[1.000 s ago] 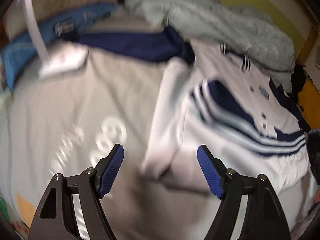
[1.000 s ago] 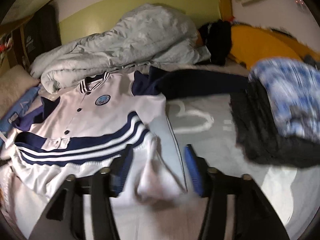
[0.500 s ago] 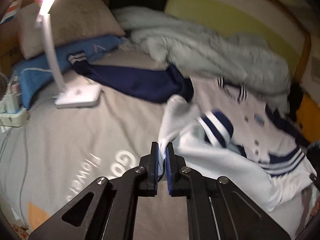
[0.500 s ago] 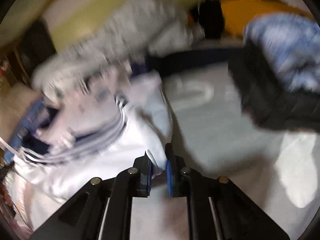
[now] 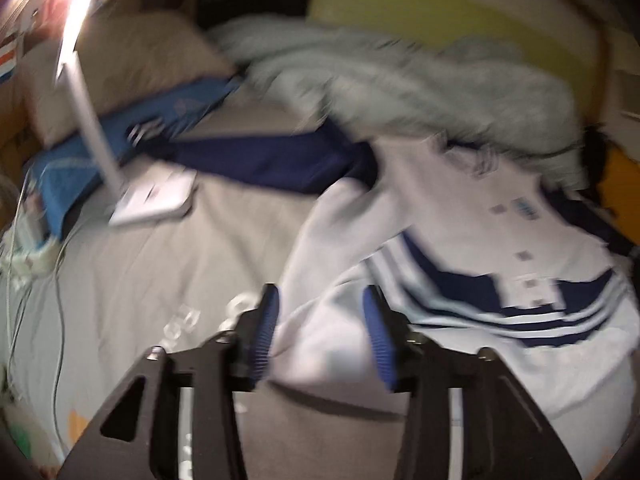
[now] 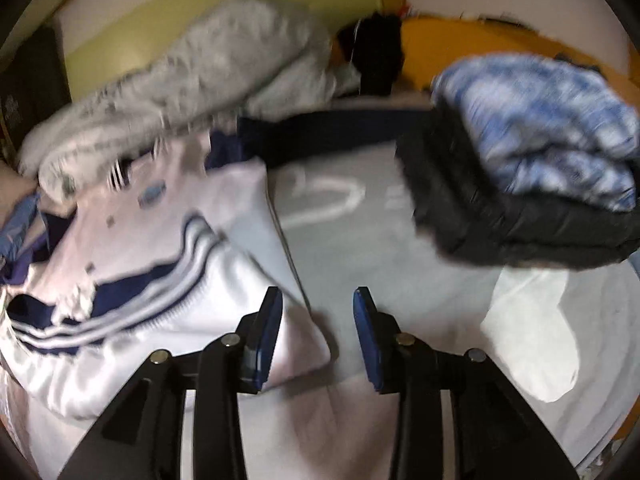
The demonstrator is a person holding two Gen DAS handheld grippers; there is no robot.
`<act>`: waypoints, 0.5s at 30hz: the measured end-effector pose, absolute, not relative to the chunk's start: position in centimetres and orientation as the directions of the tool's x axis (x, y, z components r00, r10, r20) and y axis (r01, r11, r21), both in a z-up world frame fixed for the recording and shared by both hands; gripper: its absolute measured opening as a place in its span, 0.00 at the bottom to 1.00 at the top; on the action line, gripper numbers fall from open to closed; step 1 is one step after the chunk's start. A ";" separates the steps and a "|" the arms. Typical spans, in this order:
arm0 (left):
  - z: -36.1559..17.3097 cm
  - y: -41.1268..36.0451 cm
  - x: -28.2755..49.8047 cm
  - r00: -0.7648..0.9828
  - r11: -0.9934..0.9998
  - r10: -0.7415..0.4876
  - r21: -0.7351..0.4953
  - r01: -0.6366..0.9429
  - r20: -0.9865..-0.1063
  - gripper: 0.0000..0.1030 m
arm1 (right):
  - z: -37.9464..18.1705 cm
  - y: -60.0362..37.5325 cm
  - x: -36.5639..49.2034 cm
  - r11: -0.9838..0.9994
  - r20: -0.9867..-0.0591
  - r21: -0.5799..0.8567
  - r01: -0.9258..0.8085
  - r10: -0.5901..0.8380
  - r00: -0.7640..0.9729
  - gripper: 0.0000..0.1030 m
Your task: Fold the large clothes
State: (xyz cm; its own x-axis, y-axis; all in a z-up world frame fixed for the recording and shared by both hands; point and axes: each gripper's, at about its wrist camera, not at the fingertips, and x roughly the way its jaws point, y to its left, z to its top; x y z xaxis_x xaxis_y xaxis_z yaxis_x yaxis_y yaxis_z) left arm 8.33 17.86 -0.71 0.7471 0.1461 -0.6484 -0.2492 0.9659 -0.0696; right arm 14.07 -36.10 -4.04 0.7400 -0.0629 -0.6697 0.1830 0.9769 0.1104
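Nearest, left gripper (image 5: 320,336): black frame, two blue ribbed pads; jaws part-way apart and opening, with the white folded edge of the jacket lying between them, pads not pressing on it.
Right gripper (image 6: 316,336): same build; jaws part-way apart and opening, over the white corner of the jacket and the sheet, nothing pinched.
Task garment: one white satin-look baseball jacket with navy bands and thin white stripes (image 5: 500,264), shiny and creased, a round blue badge on the chest, small snaps down the front, striped collar at the far end; lower part folded up over the body.
Where it lies: spread on the bed, on the grey printed bedsheet (image 5: 132,280); in the right wrist view it is left of centre (image 6: 132,264), its navy sleeve (image 6: 340,136) stretched out across the sheet behind.
Beside it, right view: one stack of two folded items, a black quilted garment (image 6: 500,216) under a blue-and-white mottled garment (image 6: 548,120).
Left view, further: one white lamp with a flat base (image 5: 152,200), one blue pillowcase (image 5: 80,168).
Farthest: one pale grey crumpled duvet (image 5: 420,88) against the yellow-green wall.
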 end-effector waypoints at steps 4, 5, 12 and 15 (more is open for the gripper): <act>0.1 14.6 8.3 0.786 0.993 0.079 -0.022 -0.117 -0.613 0.66 | -3.5 -35.4 13.3 0.983 -0.627 0.135 0.127 -0.015 0.779 0.34; -0.1 14.1 8.5 0.784 0.995 0.063 -0.017 -0.093 -0.618 0.71 | -3.4 -35.2 13.2 0.982 -0.622 0.140 0.123 -0.009 0.783 0.34; -2.9 11.2 9.9 0.708 0.998 -0.032 -0.062 -0.017 -0.706 0.77 | -4.3 -31.4 13.7 0.990 -0.661 0.138 -0.034 0.117 0.742 0.35; -3.2 10.2 9.7 0.716 0.999 -0.033 -0.052 -0.004 -0.697 0.87 | -4.5 -29.6 13.5 0.988 -0.666 0.119 -0.100 0.154 0.730 0.50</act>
State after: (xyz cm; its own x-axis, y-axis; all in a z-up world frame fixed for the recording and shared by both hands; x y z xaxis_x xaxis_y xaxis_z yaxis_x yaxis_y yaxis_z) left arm 9.73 10.24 -3.24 0.7159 -0.0332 -0.6974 -0.0041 0.9987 -0.0517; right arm 13.53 -29.65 -4.52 0.7301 0.1542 -0.6658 -0.1000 0.9878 0.1192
